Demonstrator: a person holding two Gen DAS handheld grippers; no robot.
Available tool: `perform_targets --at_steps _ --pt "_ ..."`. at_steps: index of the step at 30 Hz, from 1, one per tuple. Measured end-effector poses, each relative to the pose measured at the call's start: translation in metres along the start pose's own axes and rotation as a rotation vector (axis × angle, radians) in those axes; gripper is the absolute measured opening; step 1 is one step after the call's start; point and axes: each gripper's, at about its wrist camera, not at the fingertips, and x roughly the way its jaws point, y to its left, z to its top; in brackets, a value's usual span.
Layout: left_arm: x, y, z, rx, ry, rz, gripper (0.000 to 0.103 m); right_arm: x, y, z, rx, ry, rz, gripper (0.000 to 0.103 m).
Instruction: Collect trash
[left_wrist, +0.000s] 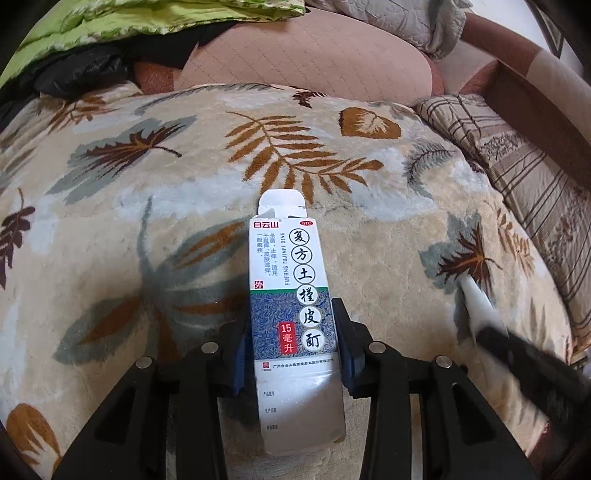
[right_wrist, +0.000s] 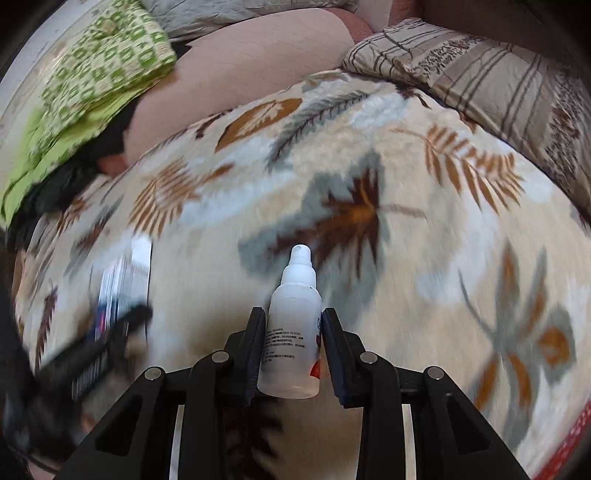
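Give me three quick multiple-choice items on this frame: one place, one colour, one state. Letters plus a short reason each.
1. What lies under both grippers?
A. a leaf-patterned blanket
B. a wooden table
C. a tiled floor

2. What colour is the bottle?
A. green
B. white
C. black

3. What state is the carton's far end in?
A. taped shut
B. crushed flat
C. flap open

Key: 1 A, the leaf-patterned blanket fills both views. 2 B, the bottle in the right gripper is white with a white cap. 3 C, the carton held by the left gripper shows its white tuck flap standing up.
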Motion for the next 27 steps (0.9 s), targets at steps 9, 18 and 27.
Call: perform_targets --at_steps 9,18,27 --pt "0.005 -0.016 -0.002 0.087 0.005 0.043 0.056 -0.003 0.005 -0.017 -0.084 -0.019 -0.025 0.034" --pt "0.008 -0.021 -0.002 0.105 0.007 0.078 0.059 0.008 0.001 -0.014 -0.060 0.026 -0.008 0.033" --pt "0.000 -0.014 -0.001 0.071 -0.032 0.111 0.033 0.011 0.007 -0.018 -0.115 0.013 -0.050 0.033"
